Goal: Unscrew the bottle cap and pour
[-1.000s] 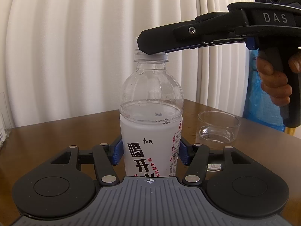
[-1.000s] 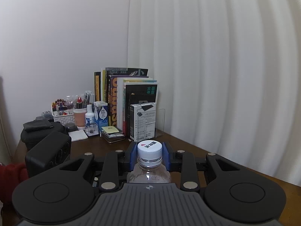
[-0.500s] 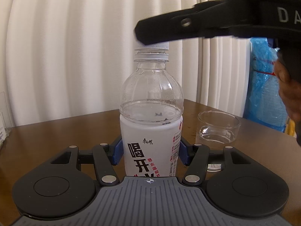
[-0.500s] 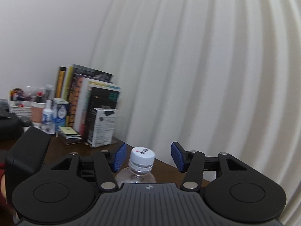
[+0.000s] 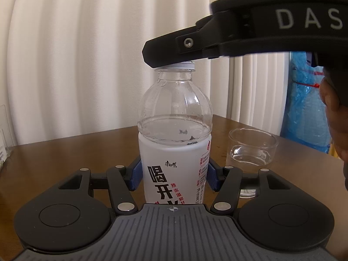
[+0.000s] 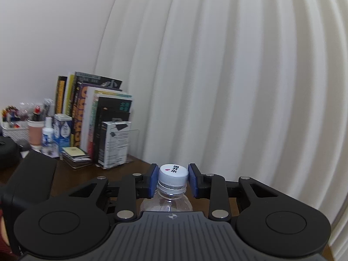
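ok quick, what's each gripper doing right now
left gripper: closed on the bottle, holding it upright on the table.
right gripper: jaws just closed again, now clamped on the cap.

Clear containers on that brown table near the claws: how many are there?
2. The bottle stands upright, its body in the left claw. The short clear cup stands apart, just right of it. Others may be hidden among the clutter by the books.
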Demonstrator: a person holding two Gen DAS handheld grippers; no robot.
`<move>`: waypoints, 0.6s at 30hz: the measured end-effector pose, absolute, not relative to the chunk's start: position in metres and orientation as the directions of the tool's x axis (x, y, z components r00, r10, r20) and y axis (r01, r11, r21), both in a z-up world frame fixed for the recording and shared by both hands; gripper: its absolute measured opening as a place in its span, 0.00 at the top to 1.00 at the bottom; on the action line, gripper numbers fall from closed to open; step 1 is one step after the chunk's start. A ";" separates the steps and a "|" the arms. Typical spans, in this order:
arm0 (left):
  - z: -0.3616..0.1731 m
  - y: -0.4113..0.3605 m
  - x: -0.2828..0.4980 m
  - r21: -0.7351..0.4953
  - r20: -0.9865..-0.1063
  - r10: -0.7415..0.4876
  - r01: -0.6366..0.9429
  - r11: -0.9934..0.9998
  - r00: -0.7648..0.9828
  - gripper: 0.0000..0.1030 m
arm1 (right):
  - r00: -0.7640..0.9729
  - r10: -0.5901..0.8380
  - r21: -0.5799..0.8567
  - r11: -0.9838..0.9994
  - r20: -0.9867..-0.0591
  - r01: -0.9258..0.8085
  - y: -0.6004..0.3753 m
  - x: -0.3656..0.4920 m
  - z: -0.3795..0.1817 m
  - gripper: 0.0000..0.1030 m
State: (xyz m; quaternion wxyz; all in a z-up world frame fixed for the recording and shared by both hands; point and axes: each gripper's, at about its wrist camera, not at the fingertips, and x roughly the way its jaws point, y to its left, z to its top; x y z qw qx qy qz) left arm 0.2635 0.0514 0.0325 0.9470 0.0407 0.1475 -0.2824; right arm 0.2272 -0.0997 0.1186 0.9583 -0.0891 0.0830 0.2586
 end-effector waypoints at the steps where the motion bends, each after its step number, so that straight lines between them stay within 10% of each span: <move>1: 0.033 0.052 0.263 -0.006 -0.302 -0.523 0.547 0.837 0.797 0.44 | 0.837 0.504 -0.108 0.839 -0.210 -0.533 -0.105 0.229 0.120 0.69; 18: 0.035 0.051 0.262 -0.003 -0.298 -0.529 0.554 0.833 0.794 0.44 | 0.574 0.782 0.005 0.593 -0.242 -0.805 -0.155 0.267 0.131 0.69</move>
